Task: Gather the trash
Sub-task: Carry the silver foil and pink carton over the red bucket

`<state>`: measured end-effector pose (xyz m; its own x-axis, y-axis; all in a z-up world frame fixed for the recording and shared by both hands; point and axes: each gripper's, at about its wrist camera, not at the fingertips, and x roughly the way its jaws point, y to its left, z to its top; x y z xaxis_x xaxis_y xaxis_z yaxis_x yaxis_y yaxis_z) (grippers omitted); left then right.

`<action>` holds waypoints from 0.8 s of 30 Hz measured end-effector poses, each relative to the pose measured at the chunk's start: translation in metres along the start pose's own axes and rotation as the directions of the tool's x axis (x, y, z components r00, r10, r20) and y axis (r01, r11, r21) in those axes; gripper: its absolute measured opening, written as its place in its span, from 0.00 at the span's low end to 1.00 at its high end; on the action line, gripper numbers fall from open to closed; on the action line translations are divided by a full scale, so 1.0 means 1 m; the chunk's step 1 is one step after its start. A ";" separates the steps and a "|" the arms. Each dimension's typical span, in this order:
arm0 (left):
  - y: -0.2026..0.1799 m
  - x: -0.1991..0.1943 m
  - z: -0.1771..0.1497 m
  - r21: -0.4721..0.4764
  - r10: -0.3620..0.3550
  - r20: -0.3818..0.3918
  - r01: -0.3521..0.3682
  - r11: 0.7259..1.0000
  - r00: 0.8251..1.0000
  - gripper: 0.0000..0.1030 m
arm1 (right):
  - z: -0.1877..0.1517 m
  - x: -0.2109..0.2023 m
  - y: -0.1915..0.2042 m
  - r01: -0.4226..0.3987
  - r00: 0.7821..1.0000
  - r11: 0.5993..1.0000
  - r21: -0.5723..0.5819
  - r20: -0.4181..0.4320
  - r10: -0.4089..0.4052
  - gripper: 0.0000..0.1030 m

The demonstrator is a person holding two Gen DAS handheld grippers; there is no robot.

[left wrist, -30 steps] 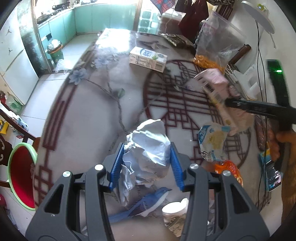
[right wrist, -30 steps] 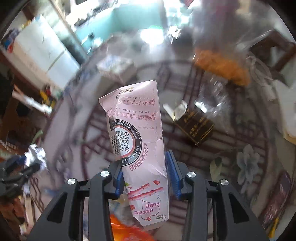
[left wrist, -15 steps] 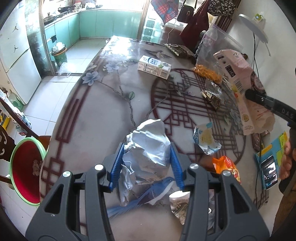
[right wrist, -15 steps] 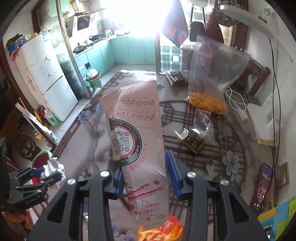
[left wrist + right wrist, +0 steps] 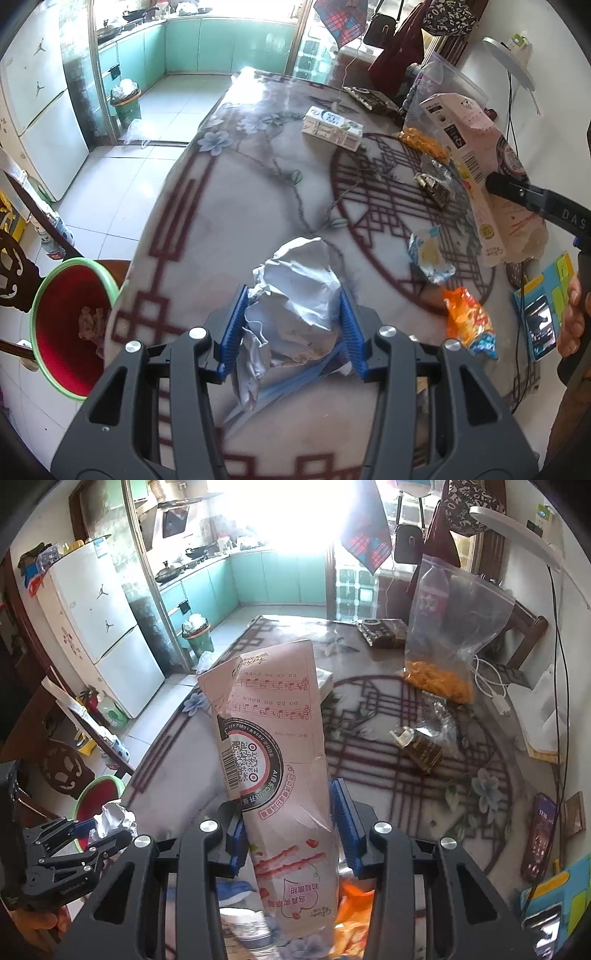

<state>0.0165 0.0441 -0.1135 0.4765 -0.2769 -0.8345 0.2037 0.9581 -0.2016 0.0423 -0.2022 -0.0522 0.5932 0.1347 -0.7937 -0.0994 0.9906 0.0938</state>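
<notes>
Since earlier frame, red basin (image 5: 70, 325) shifts right toward frame centre. Your left gripper (image 5: 291, 332) clamps crumpled paper (image 5: 295, 295), right gripper (image 5: 288, 827) clamps pink carton (image 5: 280, 768). Loose pinch: carton may slip before basin.

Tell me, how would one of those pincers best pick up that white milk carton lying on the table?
The milk carton lies flat on its long side. Probably best to come straight down from above and pinch across its narrow width near the middle, where the two long flat faces are parallel and nothing crowds it.

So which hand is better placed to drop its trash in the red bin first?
Left, probably. The left gripper holds the crumpled paper at the table edge nearest the red bin. The right gripper, holding the pink box, sits farther over the table.
</notes>
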 end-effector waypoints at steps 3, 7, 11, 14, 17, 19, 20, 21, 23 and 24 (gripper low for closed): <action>0.015 -0.003 -0.002 -0.001 -0.011 -0.001 0.011 1.000 1.000 0.45 | -0.005 0.001 0.015 0.007 1.000 1.000 0.007 -0.010 -0.007 0.38; 0.033 -0.006 -0.005 0.000 -0.026 -0.004 0.026 1.000 1.000 0.45 | -0.008 0.001 0.037 0.018 1.000 1.000 0.007 -0.021 -0.018 0.38; 0.054 -0.012 -0.007 0.001 -0.038 -0.008 0.038 0.999 0.999 0.45 | -0.009 0.002 0.064 0.026 0.999 1.000 0.000 -0.022 -0.026 0.38; 0.070 -0.015 -0.007 0.006 -0.038 -0.012 0.038 0.999 0.999 0.45 | -0.011 0.005 0.080 0.022 0.999 1.000 0.002 -0.026 -0.022 0.38; 0.084 -0.018 -0.007 0.011 -0.035 -0.014 0.035 0.999 0.999 0.45 | -0.013 0.010 0.099 0.015 0.999 1.000 0.005 -0.036 -0.015 0.38; 0.095 -0.020 -0.006 0.016 -0.035 -0.014 0.035 0.999 0.999 0.45 | -0.014 0.012 0.110 0.013 0.999 1.000 0.007 -0.039 -0.013 0.38; 0.099 -0.021 -0.006 0.018 -0.035 -0.014 0.035 0.999 0.999 0.45 | -0.014 0.013 0.116 0.011 0.999 1.000 0.007 -0.040 -0.010 0.38; 0.102 -0.022 -0.005 0.020 -0.034 -0.013 0.035 0.999 0.999 0.45 | -0.014 0.014 0.121 0.010 0.999 1.000 0.008 -0.039 -0.009 0.38; 0.112 -0.024 -0.003 0.024 -0.035 -0.012 0.035 0.999 0.999 0.45 | -0.013 0.014 0.132 0.007 0.999 1.000 0.006 -0.037 -0.007 0.38; 0.117 -0.024 -0.003 0.025 -0.035 -0.012 0.035 0.999 0.999 0.45 | -0.013 0.015 0.139 0.006 0.999 1.000 0.004 -0.035 -0.006 0.38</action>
<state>0.0262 0.1635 -0.1183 0.4584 -0.3094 -0.8332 0.2418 0.9455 -0.2181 0.0267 -0.0624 -0.0588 0.5650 0.1282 -0.8150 -0.0925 0.9915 0.0918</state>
